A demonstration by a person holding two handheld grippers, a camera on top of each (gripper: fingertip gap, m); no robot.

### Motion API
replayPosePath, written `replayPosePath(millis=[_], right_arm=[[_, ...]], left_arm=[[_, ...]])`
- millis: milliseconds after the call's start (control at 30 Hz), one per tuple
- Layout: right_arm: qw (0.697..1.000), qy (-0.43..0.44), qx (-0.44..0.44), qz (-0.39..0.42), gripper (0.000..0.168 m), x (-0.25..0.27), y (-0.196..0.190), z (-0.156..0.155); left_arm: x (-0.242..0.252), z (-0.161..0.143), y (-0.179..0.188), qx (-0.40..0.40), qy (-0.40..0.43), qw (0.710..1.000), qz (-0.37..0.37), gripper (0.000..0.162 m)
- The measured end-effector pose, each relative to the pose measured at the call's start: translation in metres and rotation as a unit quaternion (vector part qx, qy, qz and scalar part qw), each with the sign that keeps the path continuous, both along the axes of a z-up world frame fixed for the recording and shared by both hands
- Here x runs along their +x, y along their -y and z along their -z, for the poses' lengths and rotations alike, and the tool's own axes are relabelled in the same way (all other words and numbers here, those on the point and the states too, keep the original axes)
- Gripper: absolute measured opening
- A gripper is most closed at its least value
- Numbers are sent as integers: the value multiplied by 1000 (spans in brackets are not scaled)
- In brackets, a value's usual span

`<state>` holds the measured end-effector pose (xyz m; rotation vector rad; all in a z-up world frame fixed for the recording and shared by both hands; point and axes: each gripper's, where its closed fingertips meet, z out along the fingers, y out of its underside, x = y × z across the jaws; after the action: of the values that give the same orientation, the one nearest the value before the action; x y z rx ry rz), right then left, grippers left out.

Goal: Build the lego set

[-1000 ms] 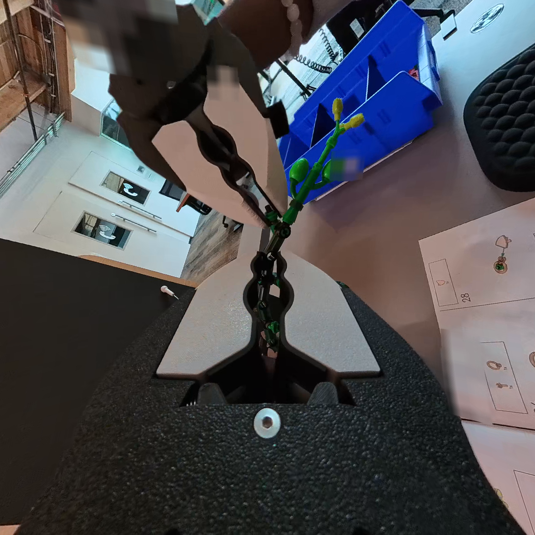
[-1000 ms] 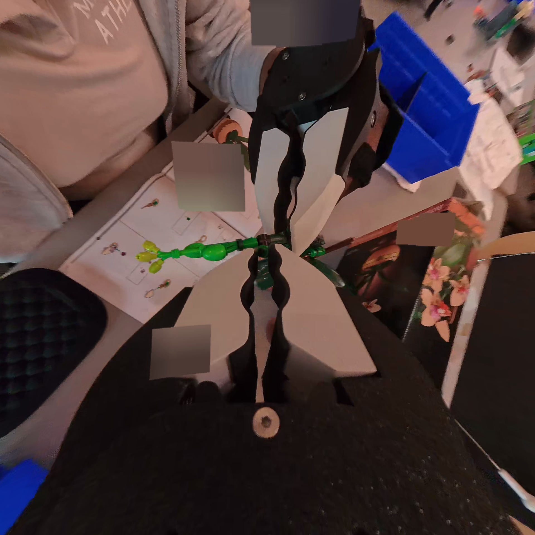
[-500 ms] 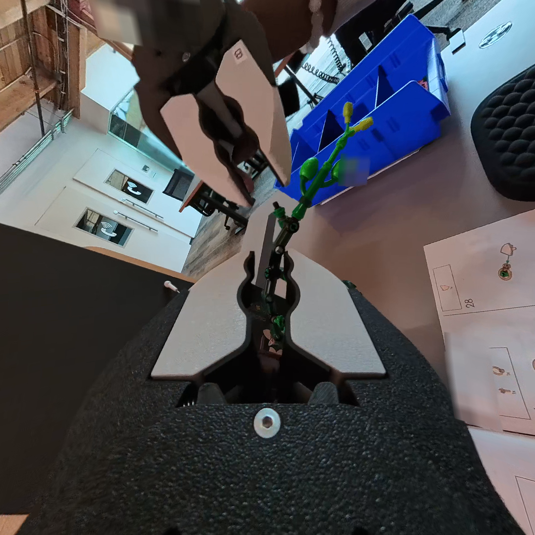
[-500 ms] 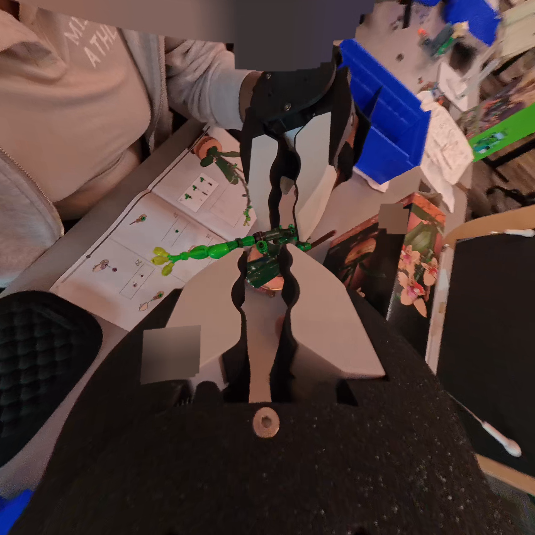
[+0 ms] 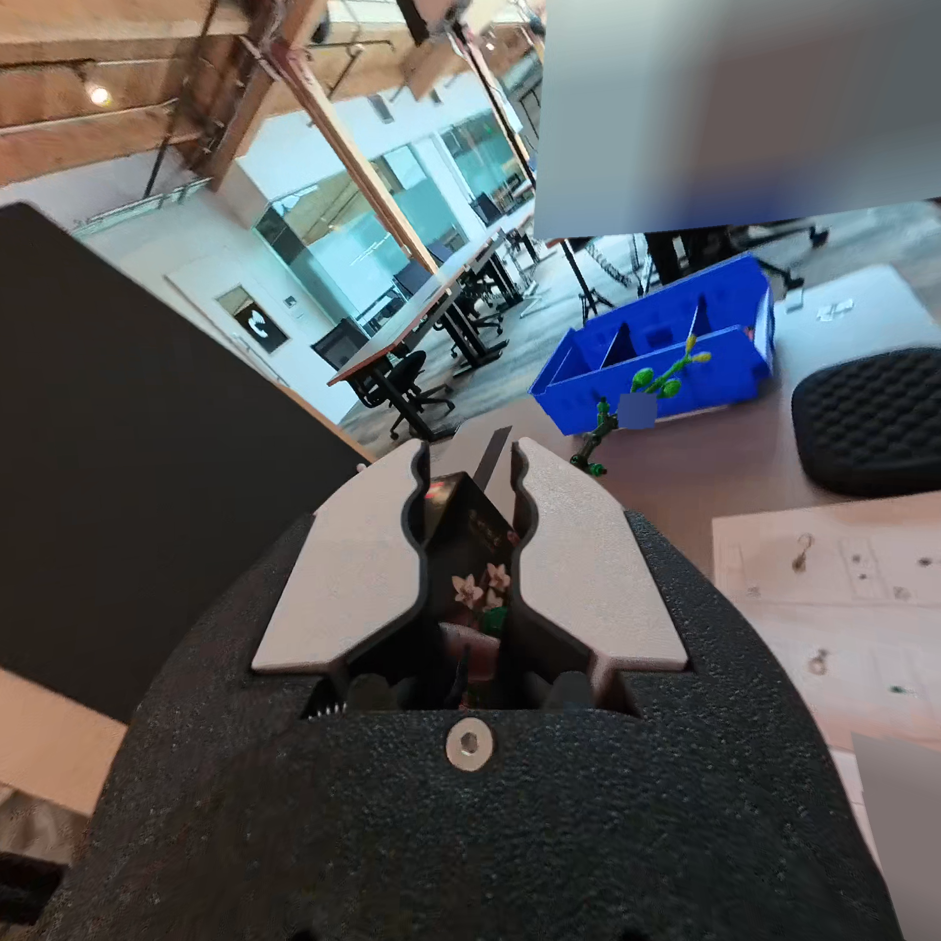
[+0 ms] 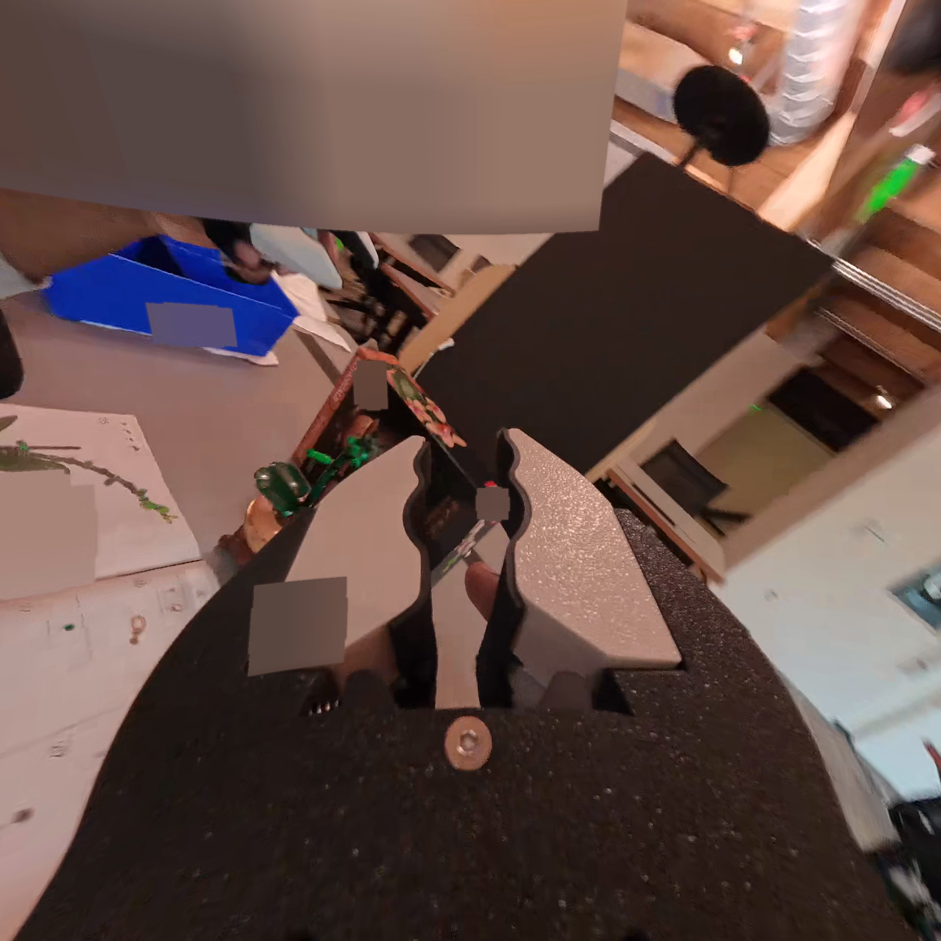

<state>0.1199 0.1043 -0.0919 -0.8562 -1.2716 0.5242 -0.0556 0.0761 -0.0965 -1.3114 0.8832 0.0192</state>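
Left wrist view: left gripper (image 5: 468, 448) now wide apart and empty; half a second ago shut on the green stem. Stem (image 5: 641, 402) now right of centre in the frame, apart from both tools, leaning against the front wall of the blue bin (image 5: 713, 377), foot on the grey table (image 5: 687, 468). Yellow buds uppermost, crossing the bin rim. Release done; sub-assembly likely parked, next part probably to be fetched.

Right wrist view: right gripper (image 6: 463, 448) also gaping, nothing between the fingers; a second ago closed at the stem joint. Not seen in the left view any more.

Containers: blue bin divided by partitions; compartments in view look bare, far ones hard to read. Same bin at upper left of the right view, contents hidden by its wall. Set box (image 6: 402, 402) with flower picture at frame centre, lying open-side toward the lens; green pieces (image 6: 336, 458) and a dark green leaf part (image 6: 280, 483) just beside it. Instruction sheets (image 5: 825, 601) at lower right of the left view
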Motion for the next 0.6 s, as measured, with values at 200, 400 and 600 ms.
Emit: replayPosePath(millis=[200, 400, 600], right_arm=[[953, -62, -295, -27, 45, -11, 71, 96], [956, 108, -263, 73, 87, -87, 39, 204], [930, 140, -324, 103, 90, -137, -5, 235]], left_arm=[[-33, 79, 35, -138, 12, 988, -66, 38], [-49, 202, 17, -327, 16, 944, -34, 53], [-36, 230, -31, -301, 39, 951, 57, 54]])
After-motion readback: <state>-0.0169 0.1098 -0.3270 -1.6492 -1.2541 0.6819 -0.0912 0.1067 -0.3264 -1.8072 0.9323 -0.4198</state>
